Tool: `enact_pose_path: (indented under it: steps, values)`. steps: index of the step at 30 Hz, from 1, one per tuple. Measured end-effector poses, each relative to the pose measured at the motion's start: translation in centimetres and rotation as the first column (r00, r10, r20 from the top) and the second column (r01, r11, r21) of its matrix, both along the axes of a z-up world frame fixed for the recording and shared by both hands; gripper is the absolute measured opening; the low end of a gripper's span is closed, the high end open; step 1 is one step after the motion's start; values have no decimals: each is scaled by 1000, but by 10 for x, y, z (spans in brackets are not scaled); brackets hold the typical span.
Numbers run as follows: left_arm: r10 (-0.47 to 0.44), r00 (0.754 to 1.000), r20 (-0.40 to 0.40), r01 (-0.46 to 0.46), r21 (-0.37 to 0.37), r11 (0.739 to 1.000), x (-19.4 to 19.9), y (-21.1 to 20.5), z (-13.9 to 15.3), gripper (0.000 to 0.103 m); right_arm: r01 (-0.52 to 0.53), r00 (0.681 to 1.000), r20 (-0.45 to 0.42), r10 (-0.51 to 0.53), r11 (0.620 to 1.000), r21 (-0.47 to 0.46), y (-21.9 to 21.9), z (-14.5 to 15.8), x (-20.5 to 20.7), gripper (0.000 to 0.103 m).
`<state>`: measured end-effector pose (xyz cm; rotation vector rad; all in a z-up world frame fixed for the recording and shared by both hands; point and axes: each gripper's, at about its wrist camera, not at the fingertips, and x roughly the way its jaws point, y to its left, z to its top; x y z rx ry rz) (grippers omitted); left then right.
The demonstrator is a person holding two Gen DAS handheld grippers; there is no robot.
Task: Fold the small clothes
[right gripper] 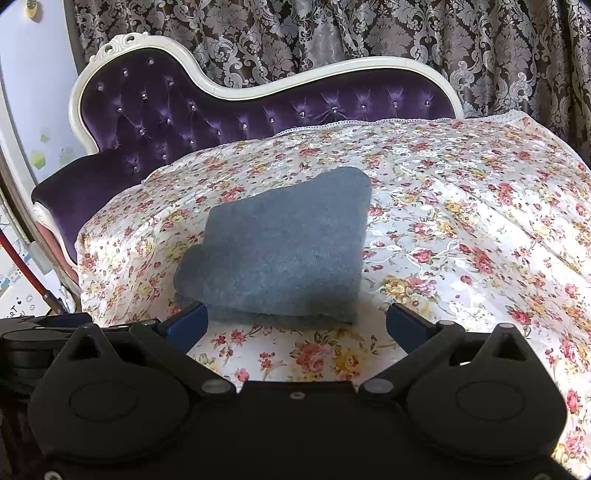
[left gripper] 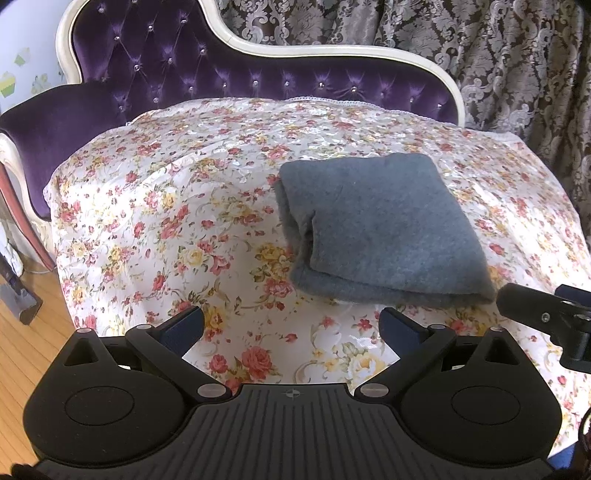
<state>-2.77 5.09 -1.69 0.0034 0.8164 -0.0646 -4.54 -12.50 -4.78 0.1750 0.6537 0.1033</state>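
Observation:
A grey fleece garment (left gripper: 380, 229) lies folded into a thick rectangle on the floral sheet (left gripper: 166, 221). It also shows in the right wrist view (right gripper: 284, 251). My left gripper (left gripper: 291, 325) is open and empty, a little in front of and left of the garment's near edge. My right gripper (right gripper: 295, 325) is open and empty, just in front of the garment's near edge, with its left finger (right gripper: 186, 326) close to the near left corner. Part of the right gripper (left gripper: 546, 317) shows at the right of the left wrist view.
The sheet (right gripper: 461, 240) covers a purple tufted chaise (left gripper: 184, 70) with a white frame. Patterned curtains (right gripper: 332, 33) hang behind. Wooden floor (left gripper: 33, 350) lies to the left, below the sheet's edge.

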Motion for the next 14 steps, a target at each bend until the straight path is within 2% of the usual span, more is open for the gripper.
enact_pose_path:
  steps: [14]
  values:
    - [1,1000,3,-1,-3,1000,3,-3,-3,102,6,1000,-18,-5,1000,19,-1,-7,4,102]
